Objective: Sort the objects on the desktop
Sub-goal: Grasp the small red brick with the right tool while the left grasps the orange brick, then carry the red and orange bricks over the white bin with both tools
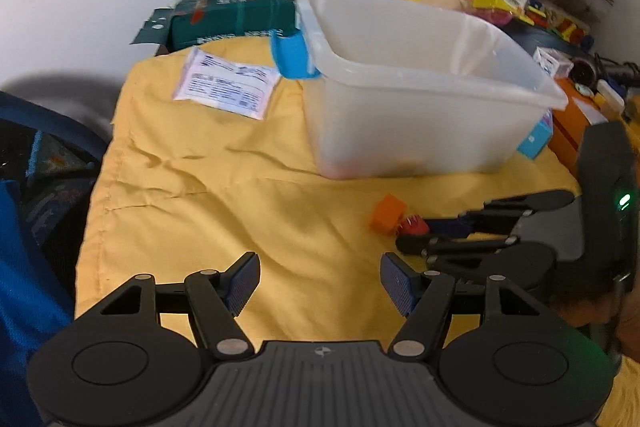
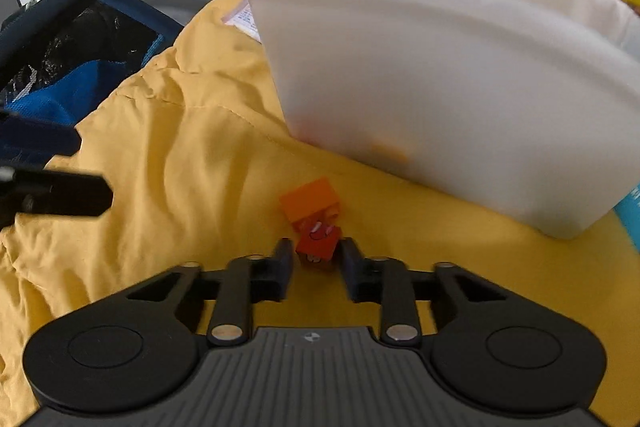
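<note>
In the left wrist view, the left gripper (image 1: pixel 320 281) was held low over the yellow cloth (image 1: pixel 208 195), its jaws spread wide with nothing between them. The white bin (image 1: pixel 420 95) was taken as landmark: an orange block (image 1: pixel 387 213) was seen on the cloth just in front of its near wall, with a small red toy piece (image 1: pixel 414 225) right beside the block. The right gripper (image 1: pixel 436 239) was seen reaching in from the right, its tips at the red piece. A printed sachet (image 1: pixel 226 87) lay left of the bin.

In the right wrist view, the right gripper (image 2: pixel 313 259) was set narrowly about the red toy piece (image 2: pixel 318 245); whether the pads pressed it could not be told. The orange block (image 2: pixel 310 203) lay between it and the bin (image 2: pixel 440 67). The piece was judged light, rigid and smooth, so likely to slip; a hold across its flat sides, low down, was judged best
</note>
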The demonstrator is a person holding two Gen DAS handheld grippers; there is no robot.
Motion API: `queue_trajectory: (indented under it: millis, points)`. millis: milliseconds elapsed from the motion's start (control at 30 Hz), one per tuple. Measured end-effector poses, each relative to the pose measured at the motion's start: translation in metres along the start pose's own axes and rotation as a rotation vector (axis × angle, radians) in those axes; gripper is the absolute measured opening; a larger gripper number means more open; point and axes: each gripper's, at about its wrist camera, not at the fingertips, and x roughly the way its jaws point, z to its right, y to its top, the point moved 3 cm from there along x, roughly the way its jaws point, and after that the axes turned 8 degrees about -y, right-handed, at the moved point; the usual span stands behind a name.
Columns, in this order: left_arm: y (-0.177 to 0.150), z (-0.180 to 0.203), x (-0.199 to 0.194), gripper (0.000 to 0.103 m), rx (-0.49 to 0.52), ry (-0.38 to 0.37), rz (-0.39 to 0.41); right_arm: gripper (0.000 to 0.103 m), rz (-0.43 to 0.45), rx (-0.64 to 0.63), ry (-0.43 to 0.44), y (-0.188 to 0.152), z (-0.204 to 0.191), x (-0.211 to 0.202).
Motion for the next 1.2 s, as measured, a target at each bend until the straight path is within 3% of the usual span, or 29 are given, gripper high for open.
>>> queue_trajectory:
  millis: [267, 400, 533, 567, 600, 667, 900, 1000, 1200]
  points:
    - [0.012, 0.036, 0.054, 0.070, 0.090, -0.069, 0.006, 0.022, 0.074, 0.108, 0.019, -0.012, 0.037, -0.045]
    - [0.018, 0.048, 0.091, 0.067, 0.128, -0.063, -0.006, 0.022, 0.083, 0.166, 0.014, -0.031, 0.065, -0.074]
    - [0.016, 0.052, 0.113, 0.050, 0.141, -0.036, -0.020, 0.022, 0.077, 0.201, -0.002, -0.052, 0.084, -0.089]
    - [0.016, 0.053, 0.113, 0.040, 0.149, -0.027, -0.006, 0.022, 0.072, 0.206, -0.006, -0.056, 0.088, -0.092]
    - [0.015, 0.053, 0.113, 0.036, 0.152, -0.022, -0.003, 0.022, 0.070, 0.214, -0.011, -0.060, 0.092, -0.094]
    - [0.015, 0.054, 0.111, 0.029, 0.148, -0.023, 0.001, 0.022, 0.064, 0.234, -0.014, -0.065, 0.097, -0.094]
    - [0.007, 0.065, 0.080, 0.028, 0.120, -0.032, 0.014, 0.022, 0.084, 0.250, -0.007, -0.067, 0.103, -0.102]
    - [0.006, 0.069, 0.054, 0.028, 0.008, -0.086, 0.015, 0.022, 0.113, 0.250, 0.010, -0.060, 0.102, -0.112]
    - [0.030, 0.084, -0.012, 0.028, -0.009, -0.137, 0.091, 0.022, 0.197, 0.265, 0.040, -0.031, 0.106, -0.137]
